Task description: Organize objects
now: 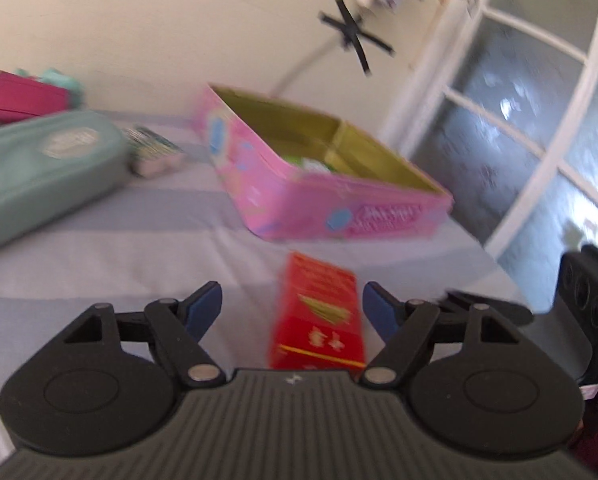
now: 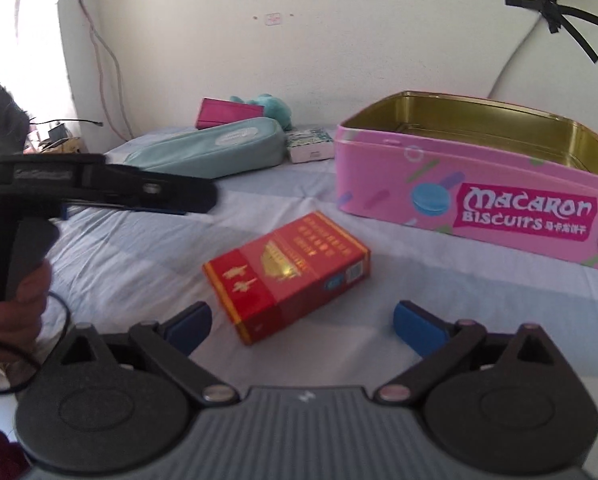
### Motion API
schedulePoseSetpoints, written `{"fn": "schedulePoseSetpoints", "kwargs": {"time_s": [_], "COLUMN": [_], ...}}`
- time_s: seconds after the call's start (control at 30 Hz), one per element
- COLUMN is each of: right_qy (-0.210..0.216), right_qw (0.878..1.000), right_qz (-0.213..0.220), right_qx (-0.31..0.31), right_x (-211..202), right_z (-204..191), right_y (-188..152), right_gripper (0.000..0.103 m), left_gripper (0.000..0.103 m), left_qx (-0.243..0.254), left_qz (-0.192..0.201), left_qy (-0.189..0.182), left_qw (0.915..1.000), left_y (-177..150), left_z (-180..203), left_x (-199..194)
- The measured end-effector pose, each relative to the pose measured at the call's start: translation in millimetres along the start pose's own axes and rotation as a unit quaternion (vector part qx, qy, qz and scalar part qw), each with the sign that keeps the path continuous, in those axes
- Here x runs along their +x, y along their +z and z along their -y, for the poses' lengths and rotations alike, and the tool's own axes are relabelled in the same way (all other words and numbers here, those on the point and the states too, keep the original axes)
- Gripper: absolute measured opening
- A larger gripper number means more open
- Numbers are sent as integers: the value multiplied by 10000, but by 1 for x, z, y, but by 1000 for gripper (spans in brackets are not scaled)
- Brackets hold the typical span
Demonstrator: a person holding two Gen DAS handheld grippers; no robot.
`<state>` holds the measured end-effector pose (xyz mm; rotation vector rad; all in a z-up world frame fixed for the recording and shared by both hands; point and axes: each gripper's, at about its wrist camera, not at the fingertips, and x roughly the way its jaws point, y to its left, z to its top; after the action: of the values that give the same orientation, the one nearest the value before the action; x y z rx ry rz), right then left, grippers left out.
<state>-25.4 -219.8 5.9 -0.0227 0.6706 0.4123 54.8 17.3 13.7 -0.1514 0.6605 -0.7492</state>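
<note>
Nearest in the right wrist view, the right gripper (image 2: 301,322) is seen with its jaws spread wide and nothing pinched; its blue pads (image 2: 413,326) stand apart from the red box (image 2: 287,276), which lies flat on the striped sheet (image 2: 479,280) just ahead of them, set at a slant. In the left wrist view, which is blurred, the left gripper (image 1: 293,306) is likewise seen spread, with the red box (image 1: 319,316) lying on the sheet between and just beyond its fingertips, nearer the right-hand pad, and touched by neither. The left gripper (image 2: 203,200) is also caught from the side at the left edge of the right view, carried by a hand (image 2: 15,308) on its grip, above the sheet and to the left of the box. Beyond the red box, the open pink tin (image 2: 471,196) is found on the sheet, marked "Macaron Biscuits", gold inside; something pale and green is glimpsed in it in the left view, too blurred to be named. Farther back a teal pouch (image 2: 215,152) is laid, with a small patterned pack (image 2: 311,144) beside it. Behind them, against the wall, a magenta box (image 2: 227,114) and a teal plush (image 2: 275,106) are seen. On the wall, black tape (image 2: 555,8) is crossed over a cable.
</note>
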Motion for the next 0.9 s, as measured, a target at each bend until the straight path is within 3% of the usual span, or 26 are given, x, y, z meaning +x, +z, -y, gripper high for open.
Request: {"fn": "schedulePoseSetpoints", "kwargs": {"time_s": [0.03,0.13,0.17,0.2,0.33,0.53,0.8,0.9], "right_qy": [45,62,65,79,156,-194,-728,-1019], "right_qw": [10000,9999,9998,9998,9985,9907,9853,9801], "right_qz": [-14,44,85,130,532,1337,1452,1531], "right_qx": [-34,-114,-144,-145,19,-173,527,749], "right_x": [2,6,6,6,-6,-30,-1,5], "right_z": [-2,-8,-11,-11,-6,7,81,108], "right_y": [0,0,-1,0,4,31,68,73], "right_gripper": [94,84,75,62,53,52,52,53], "left_gripper": [69,60,61,61,60,61,62,68], "left_qx": [34,53,64,61,95,675,1075,1195], "left_qz": [-132,-291,-341,-283,138,622,586,431], "left_qy": [-5,-27,-31,34,-92,-175,-229,-226], "left_qw": [9999,9996,9994,9996,9998,9956,9922,9916], "left_y": [-2,-9,-8,-7,15,70,116,127], "left_z": [3,10,13,15,24,59,99,113], "left_x": [7,21,22,20,3,20,103,135]}}
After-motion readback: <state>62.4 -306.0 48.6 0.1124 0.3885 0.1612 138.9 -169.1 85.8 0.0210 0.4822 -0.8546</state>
